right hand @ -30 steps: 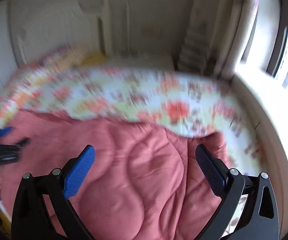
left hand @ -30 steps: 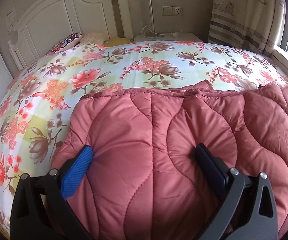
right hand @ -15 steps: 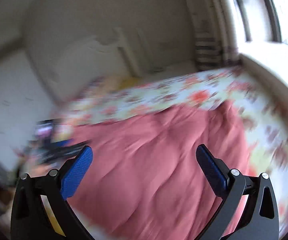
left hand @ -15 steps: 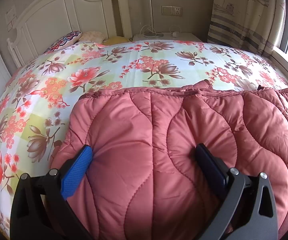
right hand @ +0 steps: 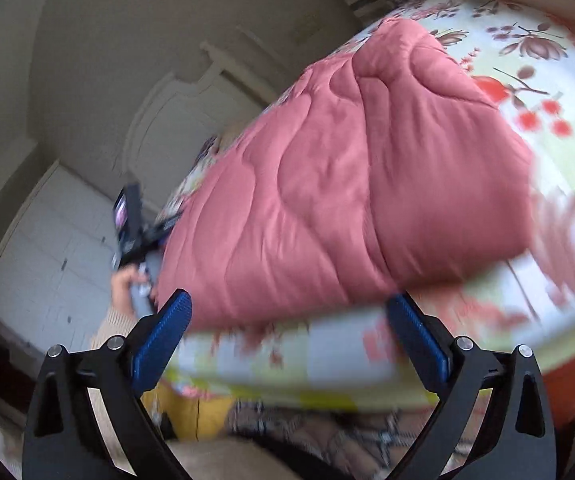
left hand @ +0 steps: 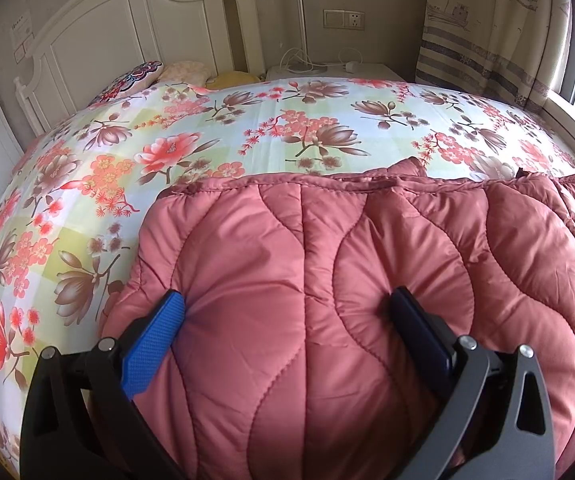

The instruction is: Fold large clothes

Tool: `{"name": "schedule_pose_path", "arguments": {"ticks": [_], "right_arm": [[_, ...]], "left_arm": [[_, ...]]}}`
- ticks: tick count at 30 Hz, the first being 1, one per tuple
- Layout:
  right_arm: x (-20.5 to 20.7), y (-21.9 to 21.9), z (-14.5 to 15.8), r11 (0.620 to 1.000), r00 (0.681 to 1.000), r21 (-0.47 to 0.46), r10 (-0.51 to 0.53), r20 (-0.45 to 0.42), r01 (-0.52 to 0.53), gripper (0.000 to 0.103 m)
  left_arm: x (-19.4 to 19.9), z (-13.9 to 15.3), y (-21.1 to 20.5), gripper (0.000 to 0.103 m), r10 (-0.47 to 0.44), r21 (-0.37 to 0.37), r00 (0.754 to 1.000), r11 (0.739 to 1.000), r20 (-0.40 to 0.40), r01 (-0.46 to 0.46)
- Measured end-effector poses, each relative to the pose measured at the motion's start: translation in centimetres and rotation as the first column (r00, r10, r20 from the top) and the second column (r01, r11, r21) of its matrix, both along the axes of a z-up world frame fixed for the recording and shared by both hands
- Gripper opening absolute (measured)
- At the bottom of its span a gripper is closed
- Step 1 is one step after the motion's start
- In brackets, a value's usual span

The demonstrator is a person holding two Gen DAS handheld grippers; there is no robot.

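Now the quilted coat (left hand: 327, 300) bulges between the left fingers (left hand: 155, 340); right fingers (right hand: 163, 332) apart, empty.

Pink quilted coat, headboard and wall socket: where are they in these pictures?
Pink quilted coat (left hand: 287, 280): left wrist view, padded middle.
Headboard (left hand: 99, 44): left wrist view, white panel.
Wall socket (left hand: 344, 19): left wrist view, plate centre.

No readable text anywhere; the small sticker (left hand: 22, 24) on the headboard (left hand: 99, 36) is too blurred.
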State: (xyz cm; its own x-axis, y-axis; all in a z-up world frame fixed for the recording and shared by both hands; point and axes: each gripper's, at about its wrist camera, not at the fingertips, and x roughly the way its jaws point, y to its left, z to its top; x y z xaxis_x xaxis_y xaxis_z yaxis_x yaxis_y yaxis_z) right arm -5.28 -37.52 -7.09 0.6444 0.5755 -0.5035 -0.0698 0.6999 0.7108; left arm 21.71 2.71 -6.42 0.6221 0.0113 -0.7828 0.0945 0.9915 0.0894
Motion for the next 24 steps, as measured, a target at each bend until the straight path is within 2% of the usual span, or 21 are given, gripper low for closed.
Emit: {"name": "schedule_pose_path", "arguments": {"ticks": [2,4,5,6,8,9,10,11,12,15,17,18,19,21,22,24], "right_arm": [[2.0,1.3,0.8,0.986,0.987,-0.069,-0.153,-0.042,0.15,0.099],[3.9,2.4,0.9,0.982,0.982,-0.024,-0.186,-0.025,0.186,0.099],[4.6,2.4,0.7,0.97,0.97,-0.028,-0.243,-0.033,0.242,0.099],[5.2,2.4,0.7,0.942,0.941,-0.028,-0.336,-0.038,0.335,0.099],[5.9,2.0,0.6,0.911,0.911,0.036,-0.411,-0.03,0.412,0.099],[6.4,1.6,0.5,0.895,0.899,0.091,-0.437,-0.018,0.437,0.092],[7.0,1.2,0.2,0.888,0.9,0.163,-0.436,0.0,0.43,0.081],[7.4,0.9,0.0,0.889,0.904,0.184,-0.427,0.005,0.419,0.051],[7.7,0.5,-0.2,0.899,0.912,0.182,-0.409,0.028,0.397,0.041],[6.6,0.8,0.2,0.92,0.916,0.146,-0.381,0.127,0.363,0.035],[5.8,1.1,0.5,0.93,0.914,0.104,-0.367,0.173,0.353,0.035],[5.7,1.2,0.6,0.932,0.914,0.092,-0.362,0.185,0.351,0.035],[5.5,1.3,0.7,0.933,0.913,0.08,-0.359,0.195,0.35,0.035],[5.1,1.7,0.9,0.934,0.91,0.066,-0.358,0.21,0.352,0.035],[4.6,1.7,1.1,0.935,0.909,0.057,-0.355,0.221,0.351,0.035],[4.3,2.8,2.0,0.936,0.903,0.019,-0.345,0.257,0.352,0.035]], "left_arm": [[0.0,0.0,0.1,0.101,-0.001,0.001,1.0,1.0,-0.001,0.001],[0.0,-0.1,0.0,0.101,0.002,0.0,1.0,1.0,0.0,-0.002],[0.0,-0.2,0.1,0.101,0.004,0.002,1.0,1.0,0.001,-0.004],[0.0,-0.2,0.2,0.101,0.008,0.0,1.0,1.0,0.0,-0.008],[0.1,-0.4,0.6,0.101,0.024,-0.005,1.0,1.0,0.0,-0.024],[0.1,-0.4,0.7,0.101,0.037,-0.003,0.999,0.999,0.002,-0.037],[0.1,-0.3,0.8,0.101,0.05,-0.001,0.999,0.999,0.004,-0.05],[0.0,-0.2,0.9,0.101,0.055,-0.005,0.998,0.998,0.008,-0.055],[-0.2,0.1,0.8,0.101,0.045,0.002,0.999,0.999,0.012,-0.045],[-2.1,2.3,-0.1,0.1,0.046,0.022,0.997,0.999,0.069,-0.047],[-4.4,4.5,-1.5,0.101,0.002,-0.047,0.99,0.999,0.14,0.005],[-5.6,5.6,-2.8,0.101,-0.036,-0.043,0.984,0.998,0.176,0.044],[-6.4,6.1,-4.1,0.101,-0.063,-0.009,0.977,0.998,0.205,0.066],[-7.7,6.5,-7.6,0.101,-0.146,0.13,0.953,0.985,0.267,0.114],[-7.8,6.0,-9.0,0.101,-0.175,0.17,0.95,0.976,0.26,0.133],[-7.4,3.7,-11.2,0.101,-0.217,0.17,0.959,0.968,0.184,0.187]]}}
